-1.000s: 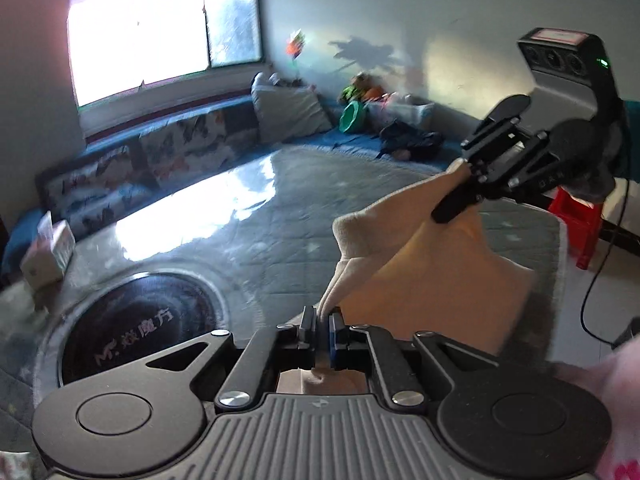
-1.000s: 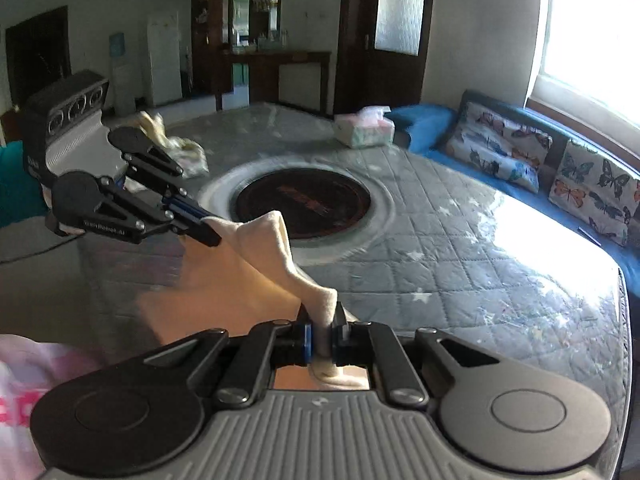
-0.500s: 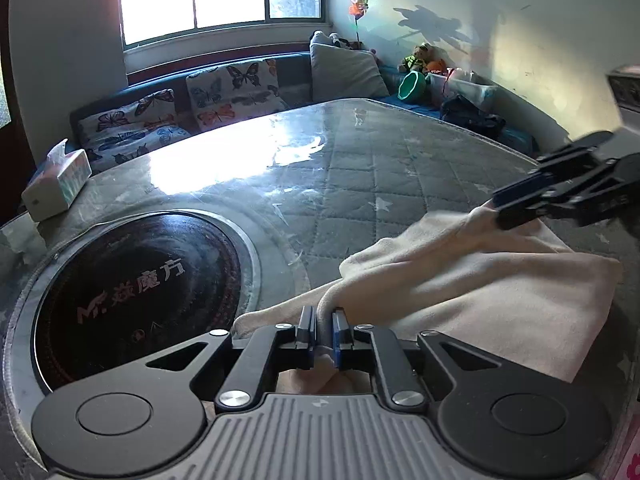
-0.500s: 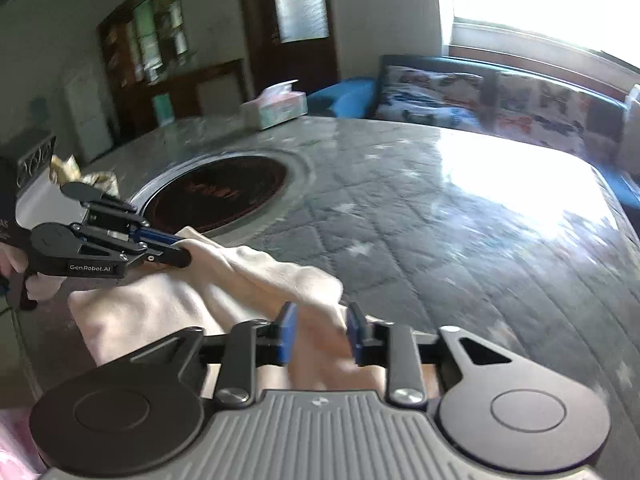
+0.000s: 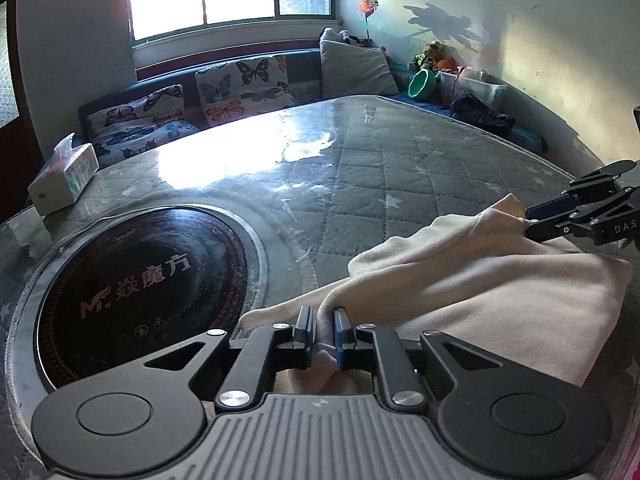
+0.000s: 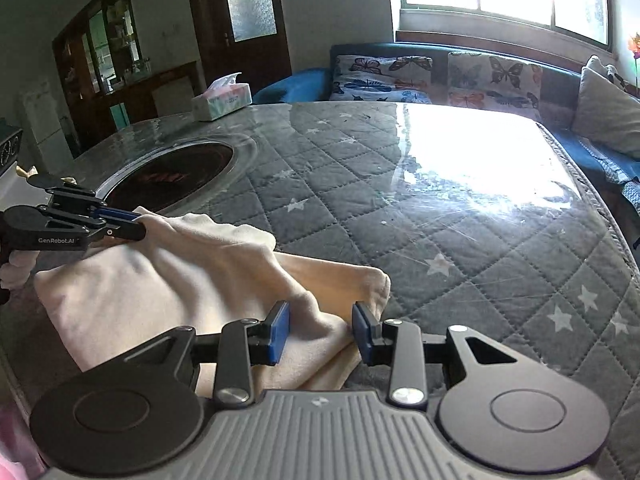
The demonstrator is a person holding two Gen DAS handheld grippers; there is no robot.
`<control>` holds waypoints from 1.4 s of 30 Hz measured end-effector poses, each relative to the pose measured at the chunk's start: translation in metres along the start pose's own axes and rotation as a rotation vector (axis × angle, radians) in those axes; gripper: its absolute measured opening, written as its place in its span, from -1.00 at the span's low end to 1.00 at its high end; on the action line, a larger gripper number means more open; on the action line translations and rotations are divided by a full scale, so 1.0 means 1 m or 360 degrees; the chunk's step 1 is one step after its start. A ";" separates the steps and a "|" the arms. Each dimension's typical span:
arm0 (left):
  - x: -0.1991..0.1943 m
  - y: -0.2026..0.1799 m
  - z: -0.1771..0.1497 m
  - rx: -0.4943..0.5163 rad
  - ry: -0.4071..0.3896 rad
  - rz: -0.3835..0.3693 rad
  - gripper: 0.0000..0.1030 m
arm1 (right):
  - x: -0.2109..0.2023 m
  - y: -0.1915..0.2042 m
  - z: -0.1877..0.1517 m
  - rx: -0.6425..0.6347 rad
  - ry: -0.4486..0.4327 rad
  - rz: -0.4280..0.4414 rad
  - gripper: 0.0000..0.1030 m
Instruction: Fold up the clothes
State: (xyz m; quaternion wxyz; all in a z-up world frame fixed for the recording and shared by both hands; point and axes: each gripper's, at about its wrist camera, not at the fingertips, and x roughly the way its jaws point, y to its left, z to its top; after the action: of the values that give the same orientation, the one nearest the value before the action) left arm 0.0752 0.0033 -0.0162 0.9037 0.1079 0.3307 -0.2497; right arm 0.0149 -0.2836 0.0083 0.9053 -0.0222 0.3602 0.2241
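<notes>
Fingers (image 6: 280, 330) of right gripper (image 6: 320, 332) parted astride cloth (image 6: 168, 280).

Cream cloth on a grey quilted cover

The soft cream cloth garment (image 5: 500, 280) lies on a grey diamond-quilted, star-printed table cover (image 5: 400, 184); white butterfly-print cushions (image 6: 384, 76) line the dark blue bench (image 6: 560, 76).

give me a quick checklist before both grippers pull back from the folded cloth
1. Right gripper let go: ok, jaws have just been opening, gaps beside the cloth.
2. Left gripper let go: not ok, a ridge of cloth sits pinched between the pads after a slight opening.
3. Cloth lies on the table: ok, folded near the front edge.
4. Fold is neat: not ok, top layer is bunched.
5. Cloth is off the black cooktop: cannot tell, their edges look close.
</notes>
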 end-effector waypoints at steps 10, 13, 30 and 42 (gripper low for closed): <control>0.000 0.003 0.001 -0.0031 -0.0005 0.0024 -0.75 | -0.009 0.016 0.012 -0.0133 -0.0089 -0.0108 -0.90; 0.003 0.004 0.001 -0.0044 0.0003 0.0025 -0.74 | 0.003 0.010 0.012 -0.0096 -0.0038 -0.0137 -0.88; -0.004 -0.017 0.029 0.0004 -0.0085 -0.0170 -0.70 | 0.034 0.048 0.047 -0.0178 -0.0001 0.0146 -0.81; 0.033 -0.017 0.032 0.0003 -0.0014 -0.0139 -0.65 | 0.052 0.050 0.049 -0.0169 -0.0018 0.0127 -0.80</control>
State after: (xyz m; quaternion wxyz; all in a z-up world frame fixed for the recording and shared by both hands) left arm 0.1058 -0.0353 -0.0137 0.8932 0.0932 0.3310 -0.2898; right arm 0.0587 -0.2081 0.0163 0.8952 -0.0545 0.3432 0.2790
